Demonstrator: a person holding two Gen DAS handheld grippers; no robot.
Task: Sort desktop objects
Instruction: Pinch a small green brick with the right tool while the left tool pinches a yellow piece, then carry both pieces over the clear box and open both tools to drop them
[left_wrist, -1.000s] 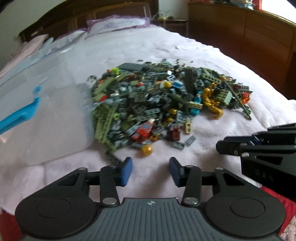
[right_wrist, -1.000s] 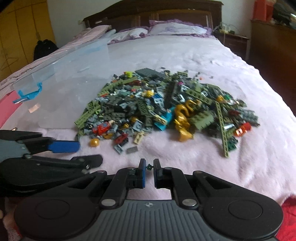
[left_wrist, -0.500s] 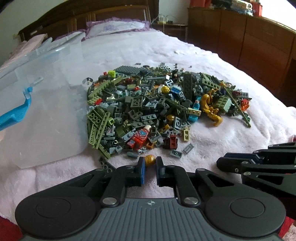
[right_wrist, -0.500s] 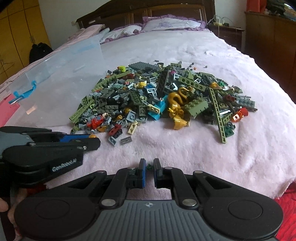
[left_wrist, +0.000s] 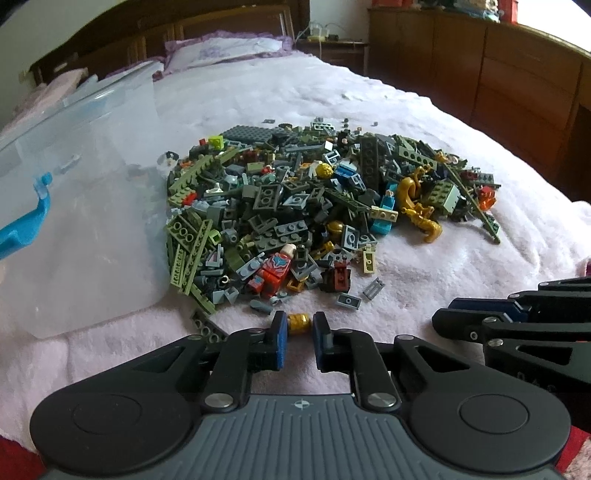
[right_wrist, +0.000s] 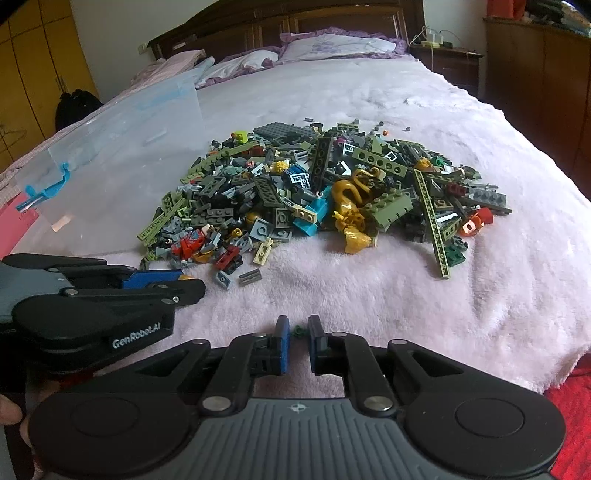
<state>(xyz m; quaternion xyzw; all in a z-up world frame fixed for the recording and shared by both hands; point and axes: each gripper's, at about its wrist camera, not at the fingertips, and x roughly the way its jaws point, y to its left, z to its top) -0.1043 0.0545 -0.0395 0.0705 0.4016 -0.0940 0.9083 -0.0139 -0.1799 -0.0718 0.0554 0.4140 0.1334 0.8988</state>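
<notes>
A heap of small toy bricks (left_wrist: 314, 206) lies on the pale pink blanket; it also shows in the right wrist view (right_wrist: 314, 199). My left gripper (left_wrist: 298, 325) is shut on a small gold barrel-shaped piece (left_wrist: 298, 322) at the heap's near edge. My right gripper (right_wrist: 297, 330) is nearly closed on a tiny dark green piece (right_wrist: 297, 329), held above the blanket in front of the heap. A clear plastic bin (left_wrist: 74, 206) with a blue latch (left_wrist: 26, 221) stands left of the heap.
The left gripper shows at the left of the right wrist view (right_wrist: 162, 284), the right gripper at the right of the left wrist view (left_wrist: 480, 321). Pillows (right_wrist: 332, 44) and a wooden headboard lie beyond. Dark wooden cabinets (left_wrist: 498, 74) stand to the right.
My left gripper moved forward to the heap's edge and closed from wide open onto the gold piece. My right gripper stayed closed on the green piece and drew back slightly.
</notes>
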